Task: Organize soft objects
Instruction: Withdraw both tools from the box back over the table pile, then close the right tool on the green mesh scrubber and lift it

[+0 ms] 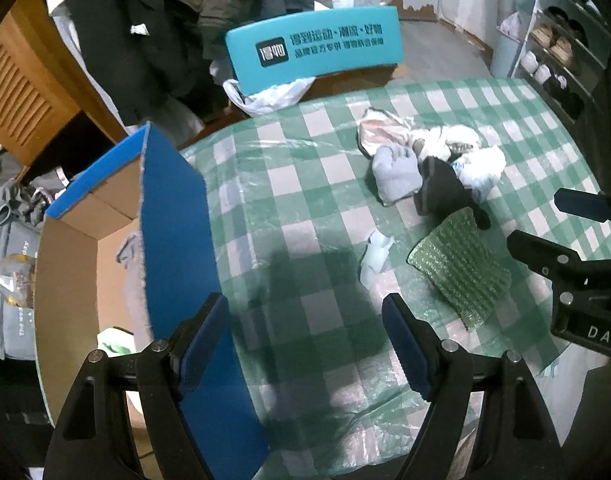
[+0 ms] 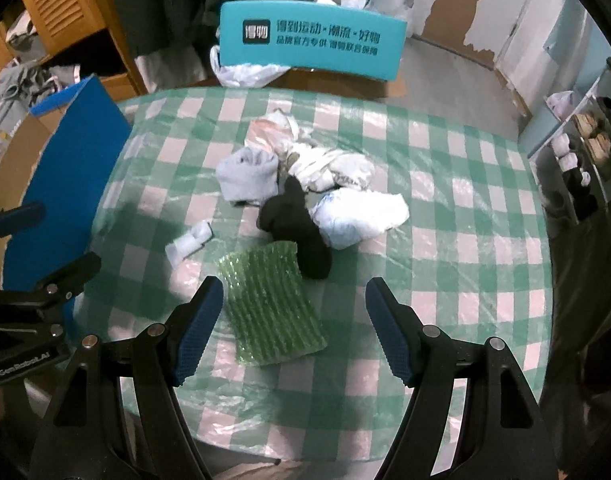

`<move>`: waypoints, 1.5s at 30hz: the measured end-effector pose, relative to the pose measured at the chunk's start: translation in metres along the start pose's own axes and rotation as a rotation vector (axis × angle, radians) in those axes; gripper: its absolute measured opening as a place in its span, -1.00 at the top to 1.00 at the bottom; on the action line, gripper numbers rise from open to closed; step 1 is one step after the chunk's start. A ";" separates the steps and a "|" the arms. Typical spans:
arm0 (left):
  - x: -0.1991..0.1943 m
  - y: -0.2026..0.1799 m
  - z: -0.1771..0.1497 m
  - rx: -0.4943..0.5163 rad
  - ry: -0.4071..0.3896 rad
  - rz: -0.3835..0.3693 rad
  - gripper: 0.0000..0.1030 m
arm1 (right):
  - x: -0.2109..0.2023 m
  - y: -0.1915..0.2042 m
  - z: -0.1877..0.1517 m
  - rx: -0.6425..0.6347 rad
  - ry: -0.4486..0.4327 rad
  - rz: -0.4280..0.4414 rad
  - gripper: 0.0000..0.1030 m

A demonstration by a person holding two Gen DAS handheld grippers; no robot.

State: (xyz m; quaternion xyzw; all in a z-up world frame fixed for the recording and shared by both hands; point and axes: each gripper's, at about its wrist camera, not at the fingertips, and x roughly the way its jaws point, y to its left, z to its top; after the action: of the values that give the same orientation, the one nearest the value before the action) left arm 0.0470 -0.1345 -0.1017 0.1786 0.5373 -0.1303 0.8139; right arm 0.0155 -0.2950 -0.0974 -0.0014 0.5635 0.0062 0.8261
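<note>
Lining up my right gripper (image 2: 291, 320), jaws wide and empty, over the green bubble-wrap sheet (image 2: 271, 306) on the checked tablecloth (image 2: 465, 240); I'd pinch one edge. Left gripper (image 1: 305, 340) gapes empty beside the cardboard box (image 1: 65, 280).

Black gripper fingers (image 2: 389, 334) with blue ribbed pads and silver screws.

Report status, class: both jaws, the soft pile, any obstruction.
Left gripper open, empty. Right gripper open, above green bubble wrap. Soft pile untouched on checked table. Nothing blocking.
</note>
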 end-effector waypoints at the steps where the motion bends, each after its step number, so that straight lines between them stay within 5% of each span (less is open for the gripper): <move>1: 0.003 -0.001 0.000 0.003 0.006 0.000 -0.56 | 0.002 0.000 -0.001 -0.002 0.006 -0.002 -0.42; 30: 0.059 -0.015 -0.003 0.036 0.114 -0.046 -0.56 | 0.091 0.004 -0.011 0.007 0.194 0.063 -0.42; 43: 0.076 -0.018 0.006 0.034 0.136 -0.076 -0.56 | 0.103 0.012 -0.018 -0.017 0.201 0.071 -0.42; 45: 0.079 -0.019 0.009 0.034 0.136 -0.082 -0.56 | 0.103 0.011 -0.020 -0.027 0.201 0.080 -0.28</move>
State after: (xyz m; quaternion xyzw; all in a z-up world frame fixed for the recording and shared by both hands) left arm 0.0776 -0.1569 -0.1737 0.1785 0.5961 -0.1603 0.7662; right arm 0.0347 -0.2831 -0.2006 0.0094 0.6428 0.0466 0.7645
